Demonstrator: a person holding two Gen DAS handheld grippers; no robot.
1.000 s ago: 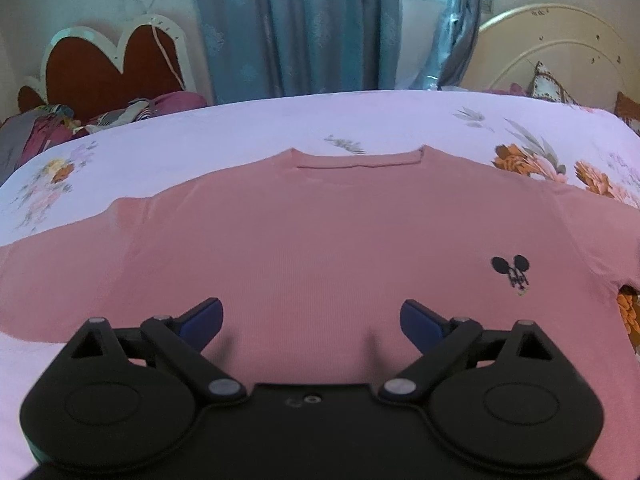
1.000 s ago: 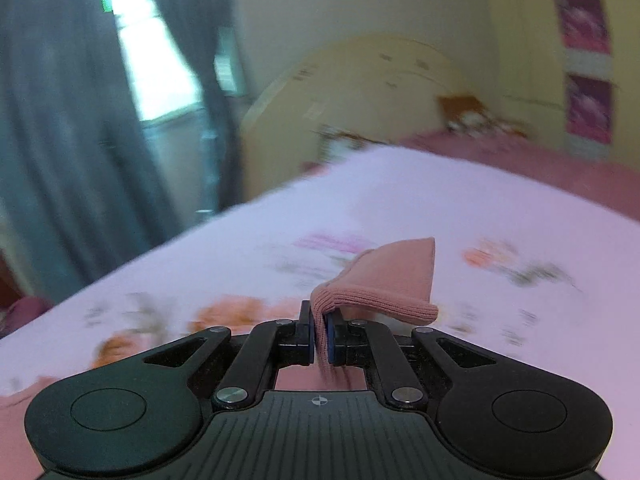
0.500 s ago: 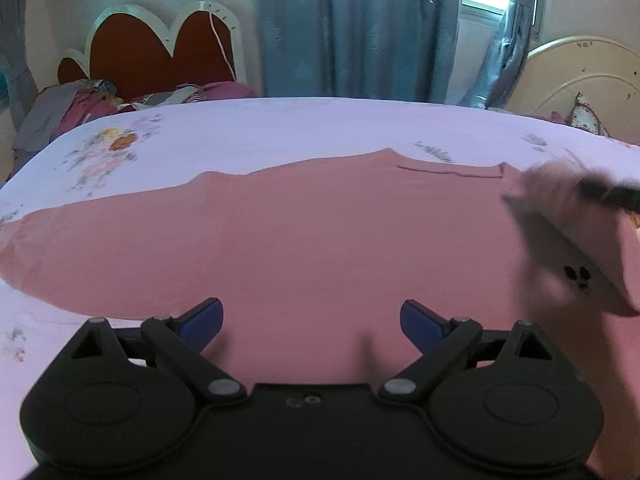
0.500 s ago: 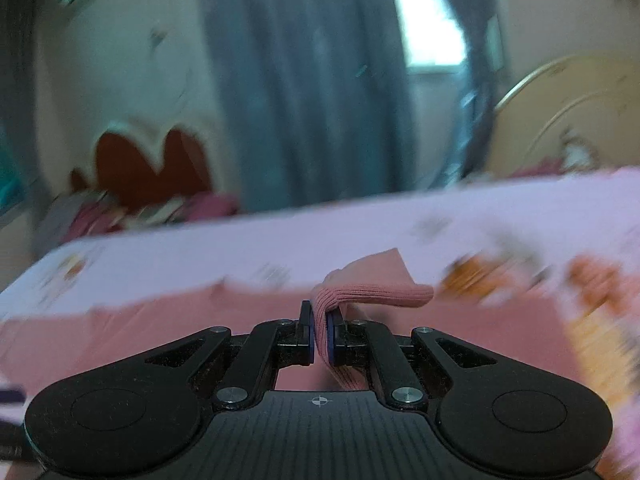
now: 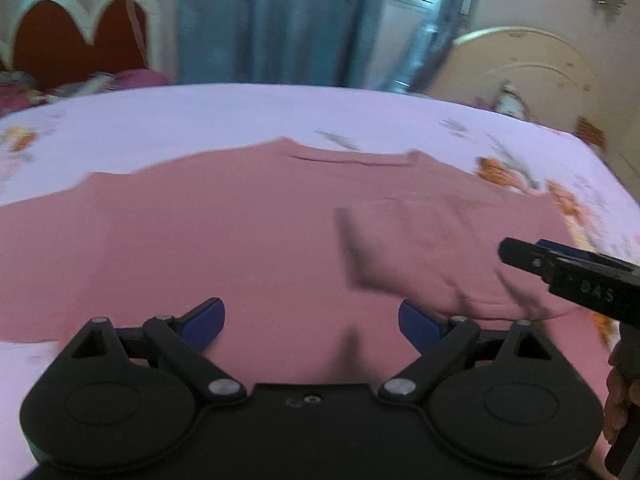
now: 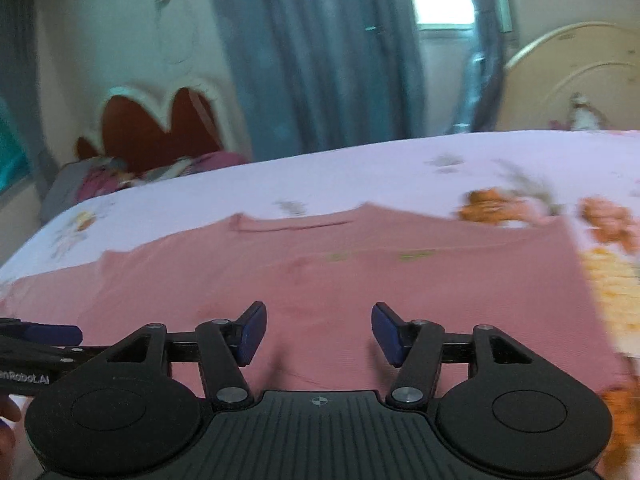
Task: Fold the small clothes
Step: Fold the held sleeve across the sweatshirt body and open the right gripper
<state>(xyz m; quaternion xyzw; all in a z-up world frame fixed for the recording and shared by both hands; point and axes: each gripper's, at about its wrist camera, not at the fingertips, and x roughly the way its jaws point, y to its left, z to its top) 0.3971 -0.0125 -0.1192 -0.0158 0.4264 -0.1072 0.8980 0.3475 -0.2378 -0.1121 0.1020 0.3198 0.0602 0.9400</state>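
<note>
While the pink shirt (image 5: 248, 240) lies flat on the bed (image 5: 240, 116), collar away, its unfolded sleeve (image 5: 44, 248) stretches leftward, nearer the left gripper (image 5: 311, 318) than the right gripper (image 6: 319, 332), both wide open and empty.

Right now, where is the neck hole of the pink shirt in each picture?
Left wrist view: the collar of the pink shirt sits above center, at the shirt's far edge.
Right wrist view: the collar lies left of center, also at the far edge.
Shared landmark: the heart-shaped red headboard, far left in both views.
</note>
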